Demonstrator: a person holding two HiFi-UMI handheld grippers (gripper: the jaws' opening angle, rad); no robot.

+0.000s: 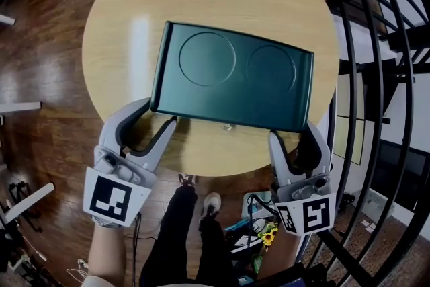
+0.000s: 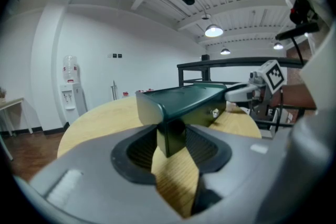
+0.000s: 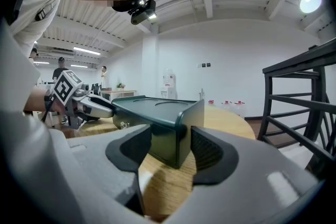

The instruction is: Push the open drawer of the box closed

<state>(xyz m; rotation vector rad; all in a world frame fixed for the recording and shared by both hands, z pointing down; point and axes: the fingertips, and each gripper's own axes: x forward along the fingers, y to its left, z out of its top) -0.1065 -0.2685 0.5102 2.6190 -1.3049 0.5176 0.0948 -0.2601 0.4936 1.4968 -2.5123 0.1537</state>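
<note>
Straddling the two near corners of the dark green box, both grippers looked set to brace and steady it for the push, in my reading. The box lay straight ahead of both claws on the round wooden table. The left gripper had its jaws spread apart with the box's left near corner between the pads. The right gripper was likewise spread around the right near corner, not clamped as far as I could see. The box had a smooth top with two shallow round recesses, and rounded edges. Its drawer front faced the person, between the two claws, with a small metal knob at its middle. The front looked about flush, so the drawer seemed nearly or fully in; I couldn't tell any remaining gap.
</note>
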